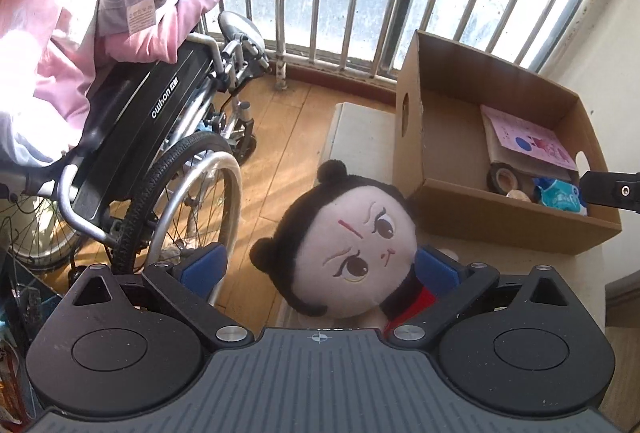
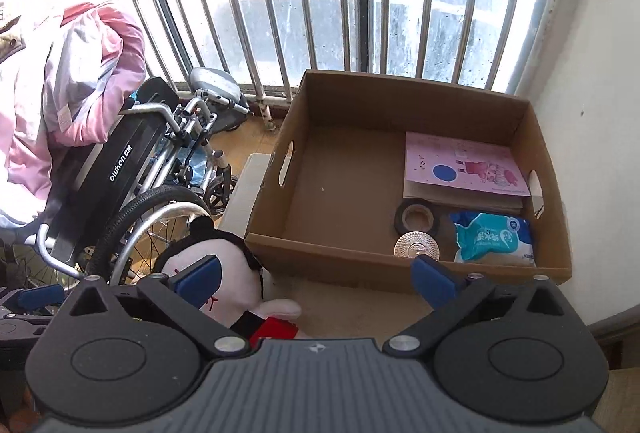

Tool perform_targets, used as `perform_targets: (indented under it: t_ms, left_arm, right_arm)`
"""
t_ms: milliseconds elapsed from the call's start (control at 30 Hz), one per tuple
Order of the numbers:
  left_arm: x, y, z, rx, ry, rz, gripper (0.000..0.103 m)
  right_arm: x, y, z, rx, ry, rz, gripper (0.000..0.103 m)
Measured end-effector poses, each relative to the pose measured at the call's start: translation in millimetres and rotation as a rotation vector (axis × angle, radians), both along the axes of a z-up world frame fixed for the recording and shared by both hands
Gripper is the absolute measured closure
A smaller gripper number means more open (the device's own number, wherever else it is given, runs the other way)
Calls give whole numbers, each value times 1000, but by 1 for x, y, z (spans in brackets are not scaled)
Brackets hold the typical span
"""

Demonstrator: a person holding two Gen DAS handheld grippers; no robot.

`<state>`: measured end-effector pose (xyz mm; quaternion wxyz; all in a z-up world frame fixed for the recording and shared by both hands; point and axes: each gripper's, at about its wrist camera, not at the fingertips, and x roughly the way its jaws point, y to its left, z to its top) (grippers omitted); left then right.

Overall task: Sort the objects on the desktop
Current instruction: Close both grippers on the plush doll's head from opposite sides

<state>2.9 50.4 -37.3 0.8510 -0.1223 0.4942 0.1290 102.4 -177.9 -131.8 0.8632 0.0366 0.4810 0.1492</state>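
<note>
- Plainly, the round-headed plush doll with black hair buns, a pale embroidered face and a red collar (image 1: 352, 249) lies on the pale tabletop (image 1: 360, 137), just outside the near left corner of the open brown cardboard box (image 2: 352, 153), its head close to the table's left edge.
- We hold the left gripper (image 1: 320, 269) over it with the blue pads spread wide; the head sits between them, but we see no pad pressing on it, so nothing is held.
- Our right gripper (image 2: 316, 279) is likewise spread and empty, above the bare tabletop in front of the box.
- We judge the main risk to be a nudge: a pad landing on the soft head instead of around it could roll the doll off the edge toward the folded black wheelchair (image 1: 160, 137).
- A pinch on the stuffing alone may slip once lifted.
- The box already holds a pink printed card (image 2: 464, 165), a black tape roll (image 2: 416, 219), a silvery round disc (image 2: 416, 247) and a blue-white tissue pack (image 2: 494, 239) on its right side; dropping the doll there could bury them, so the bare left half looks safer.
</note>
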Motion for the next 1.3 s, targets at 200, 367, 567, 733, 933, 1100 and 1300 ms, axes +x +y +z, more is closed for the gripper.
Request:
perform_targets:
  t_ms: [200,367,567,733,933,1100,1300]
  left_arm:
    - [-8,20,-37,-117,14,-15,2]
    - [-12,25,-68,-240,33,-11,2]
    - [-11,25,-91,-308,29,-28,2]
    - [-2,20,-107,-316,48,-46,2]
    - [8,15,-123,-341,79,-49,2]
    - [9,17,-127,-342,95,-7,1]
    - [11,23,-134,-394,129,18,1]
  right_arm:
    - [13,39,-41,107,122,121,0]
    - [29,67,-84,189,190,177,0]
    - [54,82,-130,286,296,207,0]
    - [67,87,-160,351,388,231,0]
    - [74,83,-168,419,490,245,0]
    - [74,76,-175,459,586,265,0]
    - [75,83,-190,441,618,260,0]
